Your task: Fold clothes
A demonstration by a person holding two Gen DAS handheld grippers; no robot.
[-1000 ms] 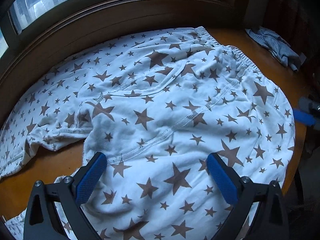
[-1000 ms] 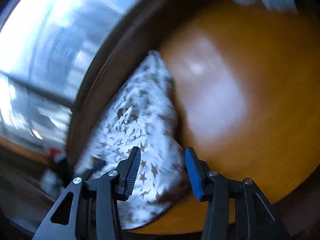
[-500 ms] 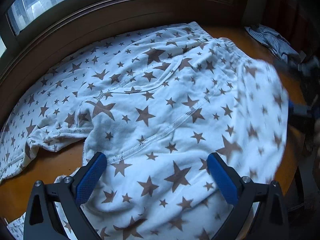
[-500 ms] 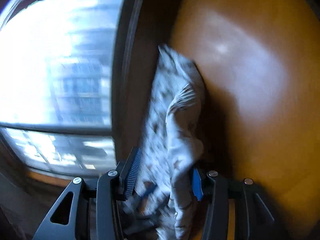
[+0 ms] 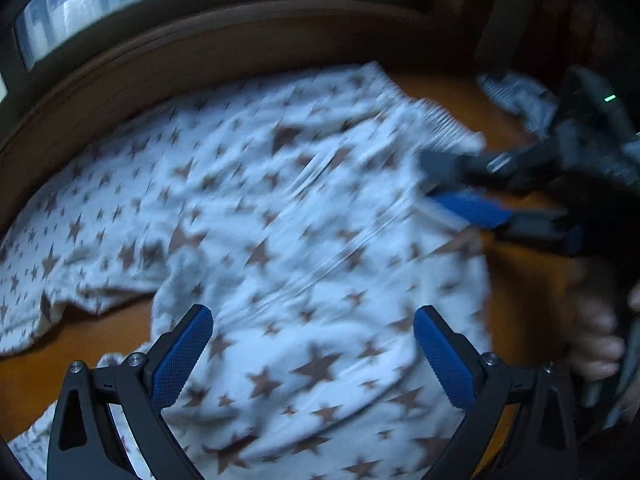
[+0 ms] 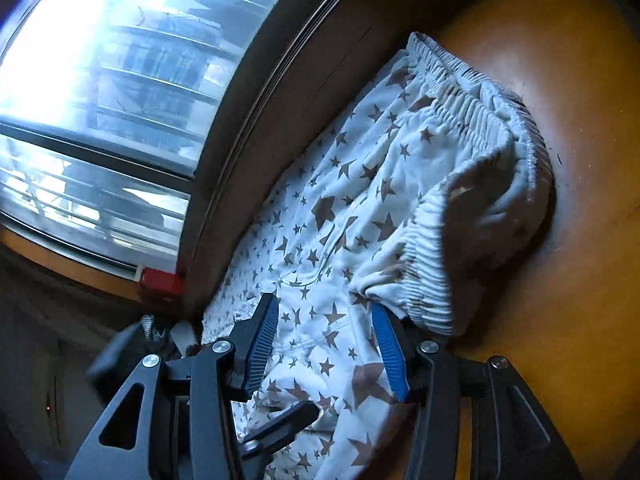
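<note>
White pants with brown stars [image 5: 280, 240] lie spread on the orange wooden table [image 5: 524, 280]. My left gripper [image 5: 312, 356] hovers open over the near part of the pants, with nothing pinched. At the right edge of the left wrist view, my right gripper [image 5: 430, 180] reaches in at the elastic waistband [image 5: 444, 128]. In the right wrist view the right gripper [image 6: 324, 348] has its jaws apart over the star fabric [image 6: 340, 200]. The waistband [image 6: 424, 276] is turned over on itself just ahead of the right finger. The left wrist view is blurred.
A striped grey cloth [image 5: 516, 100] lies at the table's far right. A dark wooden sill and a window [image 6: 100, 80] run along the far side of the table, with a small red object [image 6: 160, 280] by the frame. A person's hand [image 5: 596, 344] is at the right.
My right gripper swung from the table edge in onto the waistband corner, which is now flipped over onto the pants. The left gripper stayed open in place while the fabric shifted.
</note>
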